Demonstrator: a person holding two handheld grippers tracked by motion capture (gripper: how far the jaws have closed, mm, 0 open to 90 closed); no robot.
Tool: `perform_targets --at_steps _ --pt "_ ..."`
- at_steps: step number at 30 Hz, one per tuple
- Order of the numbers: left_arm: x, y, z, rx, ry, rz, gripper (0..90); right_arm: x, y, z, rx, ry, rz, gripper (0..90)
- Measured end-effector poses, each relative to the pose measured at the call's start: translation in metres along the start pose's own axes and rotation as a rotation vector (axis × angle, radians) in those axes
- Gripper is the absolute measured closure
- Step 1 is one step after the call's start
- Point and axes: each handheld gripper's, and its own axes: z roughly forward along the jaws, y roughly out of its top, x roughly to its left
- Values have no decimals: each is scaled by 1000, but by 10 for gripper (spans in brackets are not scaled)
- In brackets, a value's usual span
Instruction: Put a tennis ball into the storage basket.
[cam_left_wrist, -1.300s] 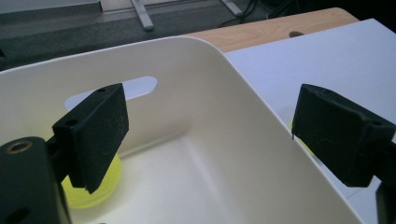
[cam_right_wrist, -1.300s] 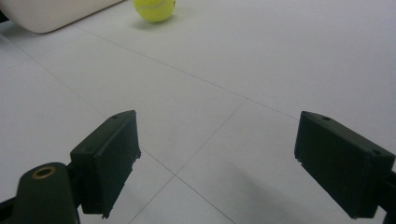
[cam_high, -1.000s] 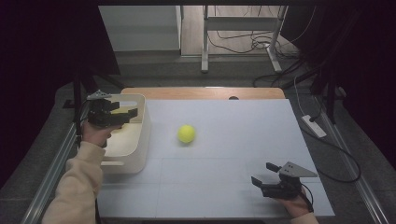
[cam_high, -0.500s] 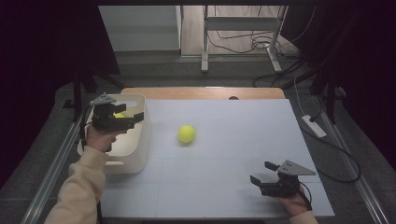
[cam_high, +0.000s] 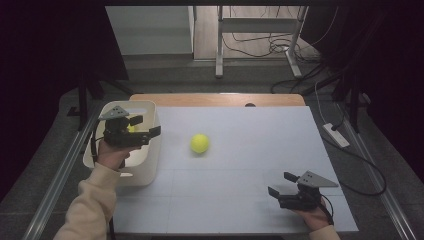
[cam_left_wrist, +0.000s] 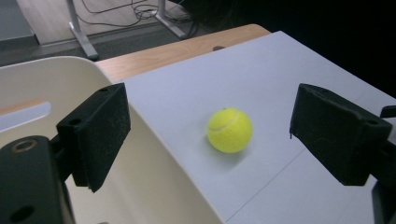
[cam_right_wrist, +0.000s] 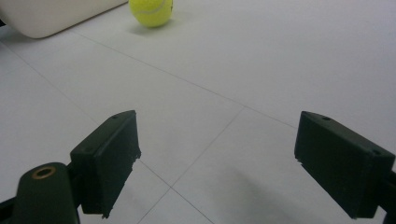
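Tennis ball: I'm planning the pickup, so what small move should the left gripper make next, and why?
Probably ease the left gripper forward off the white bin toward the tennis ball. Its jaws stand open and empty, and the ball lies free on the table ahead.

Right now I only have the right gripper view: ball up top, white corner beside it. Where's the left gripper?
Observer: The left gripper hovers over the white bin at the table's left side.
Operator: Holding anything?
Observer: No, its jaws are open and empty. They point at the tennis ball, which lies on the table outside the bin.
Operator: And mine?
Observer: The right gripper is open near the table's near right corner, well apart from the ball.
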Motion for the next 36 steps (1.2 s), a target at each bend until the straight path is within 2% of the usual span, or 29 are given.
perform_targets --at_steps 9,16,36 --pt "-15 3 5 0 -33 31 134 -2 -3 -6 -4 -6 4 136" --pt "-22 3 10 6 -53 49 134 -1 -3 -8 -2 -13 0 136" --pt "-42 5 18 7 -101 73 135 0 -3 -7 0 -9 -6 136"
